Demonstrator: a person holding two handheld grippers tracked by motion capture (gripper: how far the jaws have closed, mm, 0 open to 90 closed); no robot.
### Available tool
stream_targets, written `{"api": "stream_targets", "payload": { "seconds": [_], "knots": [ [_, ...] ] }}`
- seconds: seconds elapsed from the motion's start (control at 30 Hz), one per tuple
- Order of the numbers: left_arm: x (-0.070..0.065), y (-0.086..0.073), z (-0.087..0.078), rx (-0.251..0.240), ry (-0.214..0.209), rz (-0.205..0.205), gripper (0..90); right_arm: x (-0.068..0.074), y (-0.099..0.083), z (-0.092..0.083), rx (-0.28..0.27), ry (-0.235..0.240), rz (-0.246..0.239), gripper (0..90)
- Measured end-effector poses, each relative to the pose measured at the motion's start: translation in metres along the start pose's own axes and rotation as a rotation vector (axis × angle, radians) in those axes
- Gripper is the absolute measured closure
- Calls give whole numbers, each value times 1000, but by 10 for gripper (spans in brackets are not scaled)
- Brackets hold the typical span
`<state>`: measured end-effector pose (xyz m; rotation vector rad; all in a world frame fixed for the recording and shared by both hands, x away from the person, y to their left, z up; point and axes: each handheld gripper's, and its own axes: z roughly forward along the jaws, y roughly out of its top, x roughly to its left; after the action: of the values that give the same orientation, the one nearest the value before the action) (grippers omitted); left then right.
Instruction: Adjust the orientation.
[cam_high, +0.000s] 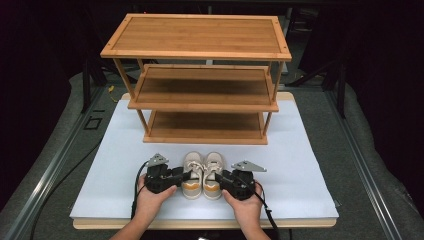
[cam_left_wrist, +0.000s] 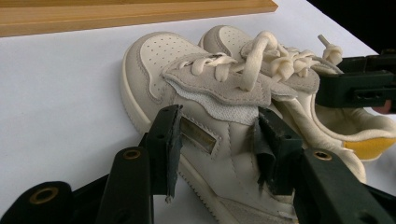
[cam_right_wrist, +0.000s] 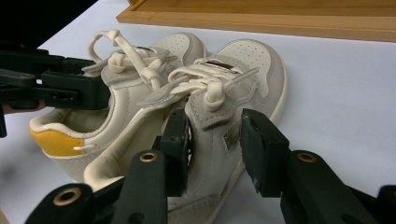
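Note:
Two small cream shoes with grey suede trim and yellow heel patches stand side by side on the white board, toes toward the rack: the left shoe (cam_high: 192, 172) (cam_left_wrist: 154, 60) and the right shoe (cam_high: 213, 172) (cam_right_wrist: 254, 56). My left gripper (cam_high: 186, 176) (cam_left_wrist: 219, 140) comes in from the left and is shut across the left shoe's middle, one pad on its outer side by the label. My right gripper (cam_high: 220, 178) (cam_right_wrist: 212, 140) comes in from the right and is shut across the right shoe below its laces. Both shoes rest on the board, touching each other.
A three-tier wooden shoe rack (cam_high: 200, 50) stands just behind the shoes, and all its shelves are bare; its lowest shelf (cam_high: 205, 127) is a short way in front of the toes. The white board (cam_high: 115, 165) spreads to either side. A dark floor surrounds the table.

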<state>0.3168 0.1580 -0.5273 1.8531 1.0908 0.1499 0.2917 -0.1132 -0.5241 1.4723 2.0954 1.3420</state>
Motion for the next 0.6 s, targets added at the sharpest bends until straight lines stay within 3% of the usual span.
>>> {"api": "stream_targets", "payload": {
  "seconds": [0.47,0.6],
  "knots": [
    [1,-4,-1,-22,-5,-10,531,0,-4,-1,-28,16,37,604],
    [-2,-7,-5,-56,0,-6,500,-2,-6,-4,-40,25,27,576]
  ]
}}
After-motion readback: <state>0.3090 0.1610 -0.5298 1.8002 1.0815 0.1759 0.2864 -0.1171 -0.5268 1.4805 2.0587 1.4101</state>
